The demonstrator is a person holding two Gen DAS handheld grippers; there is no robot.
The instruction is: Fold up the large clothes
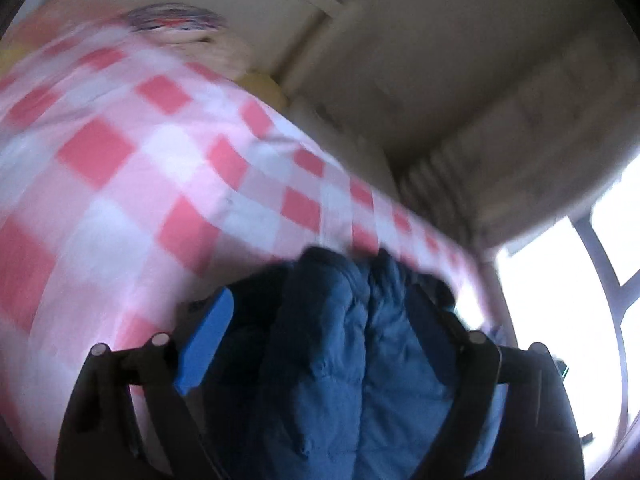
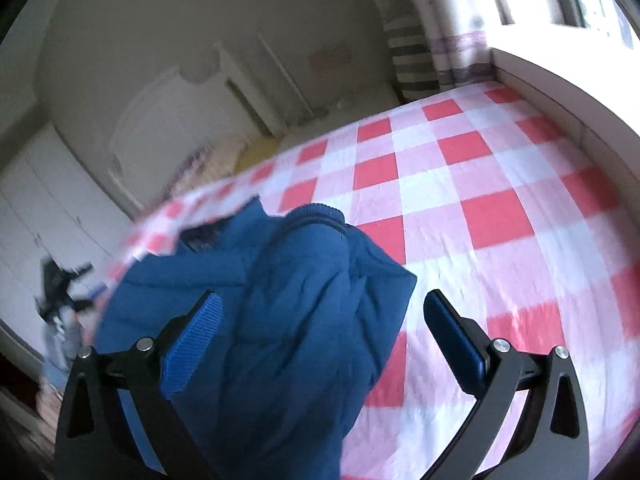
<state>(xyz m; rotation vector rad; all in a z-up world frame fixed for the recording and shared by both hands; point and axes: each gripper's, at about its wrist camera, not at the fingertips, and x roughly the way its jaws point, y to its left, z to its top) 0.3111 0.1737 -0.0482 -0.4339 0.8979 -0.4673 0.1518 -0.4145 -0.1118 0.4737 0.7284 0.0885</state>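
A blue quilted jacket (image 1: 340, 360) lies bunched on the red-and-white checked bed sheet (image 1: 120, 160). In the left wrist view my left gripper (image 1: 324, 336) stands open and wide, the jacket's folds rising between its fingers; the left blue pad (image 1: 208, 340) is clear of the cloth, the right finger partly hidden by it. In the right wrist view my right gripper (image 2: 324, 340) is also open wide. The jacket (image 2: 288, 300) fills the left half of its gap, close by the left pad (image 2: 192, 348), while the right pad (image 2: 456, 340) hangs over bare sheet (image 2: 480, 200).
A white headboard (image 2: 560, 80) borders the bed on the right. Cream cupboard doors (image 2: 160, 120) stand beyond the bed's far edge. A striped cloth (image 2: 412, 60) hangs by the window. A blurred stack of patterned items (image 1: 176, 20) sits at the bed's far end.
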